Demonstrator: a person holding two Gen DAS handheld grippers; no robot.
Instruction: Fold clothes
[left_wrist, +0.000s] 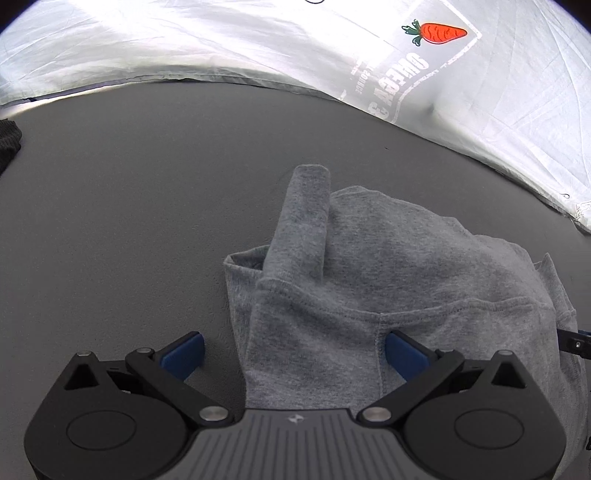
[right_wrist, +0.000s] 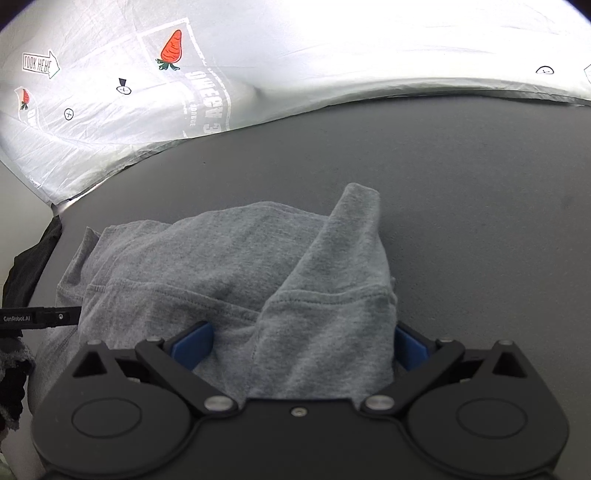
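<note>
Both tools spread wide: left tool (left_wrist: 293, 354), right tool (right_wrist: 303, 345); grey garment (left_wrist: 388, 266) bunched, hemmed, perhaps shorts.

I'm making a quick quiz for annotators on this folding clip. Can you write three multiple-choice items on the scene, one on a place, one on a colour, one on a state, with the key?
1. Where does the grey garment lie?
A. on the dark grey surface
B. on the white sheet
C. in a basket

2. What colour is the carrot print?
A. blue
B. orange-red with green leaves
C. yellow

3. How does the left gripper stand?
A. shut, away from the cloth
B. open, fingers either side of a fold of garment
C. out of view

Key: 1 A, the cloth rests on the dark surface, short of the sheet. 2 B, both views show orange-red. 3 B, the blue fingers stand wide apart with cloth between; the right gripper looks the same.
</note>
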